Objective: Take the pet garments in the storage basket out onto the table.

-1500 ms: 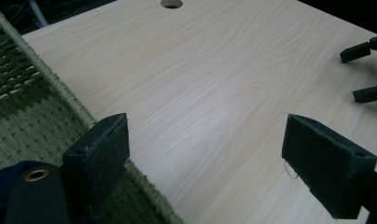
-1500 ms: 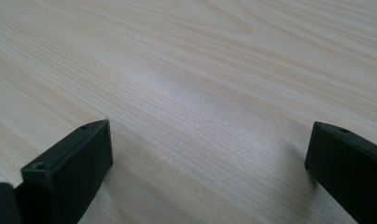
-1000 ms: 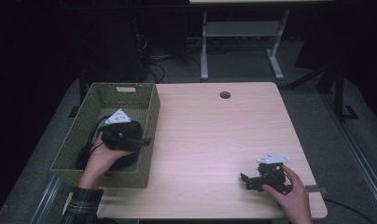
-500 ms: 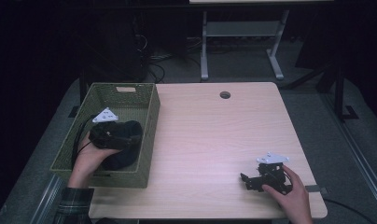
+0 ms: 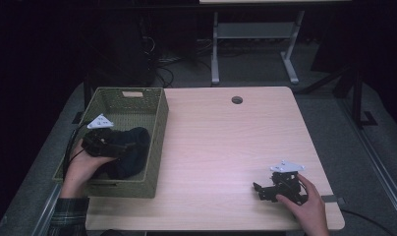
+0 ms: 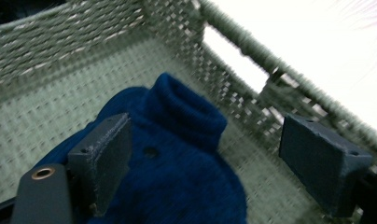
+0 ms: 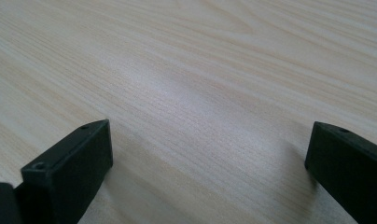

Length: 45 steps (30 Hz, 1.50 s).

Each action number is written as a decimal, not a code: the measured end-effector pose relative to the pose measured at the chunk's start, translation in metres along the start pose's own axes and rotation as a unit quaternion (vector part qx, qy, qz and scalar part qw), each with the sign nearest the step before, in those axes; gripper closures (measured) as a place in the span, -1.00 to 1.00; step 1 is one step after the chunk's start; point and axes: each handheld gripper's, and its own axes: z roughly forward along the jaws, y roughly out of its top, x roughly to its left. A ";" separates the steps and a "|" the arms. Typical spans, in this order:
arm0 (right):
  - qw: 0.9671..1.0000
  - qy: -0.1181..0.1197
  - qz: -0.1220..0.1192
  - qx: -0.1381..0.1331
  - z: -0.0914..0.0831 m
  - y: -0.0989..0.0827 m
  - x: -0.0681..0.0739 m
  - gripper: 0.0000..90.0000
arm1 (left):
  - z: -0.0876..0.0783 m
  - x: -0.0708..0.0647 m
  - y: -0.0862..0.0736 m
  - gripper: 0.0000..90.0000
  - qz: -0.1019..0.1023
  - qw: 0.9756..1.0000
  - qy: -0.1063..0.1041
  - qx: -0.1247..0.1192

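Jaws of your left gripper (image 6: 205, 186) stand apart over the blue sweater (image 6: 177, 154) in the basket (image 6: 60, 51); collar toward 12 o'clock. Right gripper (image 5: 265, 189) spread, idle.

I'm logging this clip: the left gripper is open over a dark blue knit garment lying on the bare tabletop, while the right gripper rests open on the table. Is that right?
Not quite. The dark blue knit garment lies inside the green woven basket, not on the bare tabletop; the left gripper view shows the woven walls around it. The left gripper is open over it, and the right gripper does rest open on the table.
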 end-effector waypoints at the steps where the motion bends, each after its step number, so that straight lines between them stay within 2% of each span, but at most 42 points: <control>1: 1.000 0.000 0.000 0.000 0.000 0.000 0.000 -0.99 | -0.001 0.002 -0.001 -0.63 0.001 1.000 0.004 0.006; 3: 1.000 0.000 0.000 0.000 0.000 0.000 0.000 -0.99 | -0.001 0.006 -0.004 -0.63 -0.002 1.000 0.012 0.015; 10: 1.000 0.000 0.001 0.000 0.000 0.000 0.000 -0.99 | -0.004 0.014 -0.009 -0.62 -0.014 0.999 0.018 0.030; 14: 1.000 0.000 0.000 0.000 0.000 0.000 0.000 -0.99 | -0.005 0.018 -0.012 -0.55 -0.015 0.998 0.029 0.050; 20: 1.000 0.000 0.001 0.000 0.000 0.000 0.000 -0.99 | -0.003 0.020 -0.015 -0.51 -0.021 0.997 0.024 0.072; 28: 1.000 0.000 0.001 0.000 0.000 0.000 0.000 -0.99 | 0.000 0.019 -0.014 -0.41 -0.023 0.996 0.016 0.090; 29: 1.000 0.000 0.001 0.000 0.000 0.000 0.000 -0.99 | 0.001 0.019 -0.014 -0.30 -0.025 0.995 0.009 0.095; 32: 1.000 0.000 0.002 -0.001 0.000 0.000 0.000 -0.99 | 0.001 0.019 -0.014 -0.22 -0.028 0.995 0.004 0.100; 33: 1.000 0.000 0.001 0.000 0.000 0.000 0.000 -0.99 | 0.001 0.019 -0.014 -0.07 -0.030 0.994 0.000 0.101; 36: 1.000 0.000 0.002 0.000 0.000 0.000 0.000 -0.99 | 0.003 0.018 -0.013 0.19 -0.038 0.993 -0.005 0.114; 37: 1.000 0.000 0.001 0.000 0.000 0.000 0.000 -0.99 | 0.003 0.018 -0.013 0.30 -0.038 0.993 -0.005 0.114; 40: 1.000 0.000 0.002 0.000 0.000 0.000 0.000 -0.99 | 0.006 0.016 -0.012 0.70 -0.032 0.991 -0.008 0.133; 42: 1.000 0.000 0.001 0.000 0.000 0.000 0.000 -0.99 | 0.006 0.017 -0.012 0.81 -0.033 0.991 -0.005 0.130; 45: 1.000 0.000 0.001 0.000 0.000 0.000 0.000 -0.99 | 0.001 0.018 -0.010 0.85 -0.041 0.993 0.001 0.108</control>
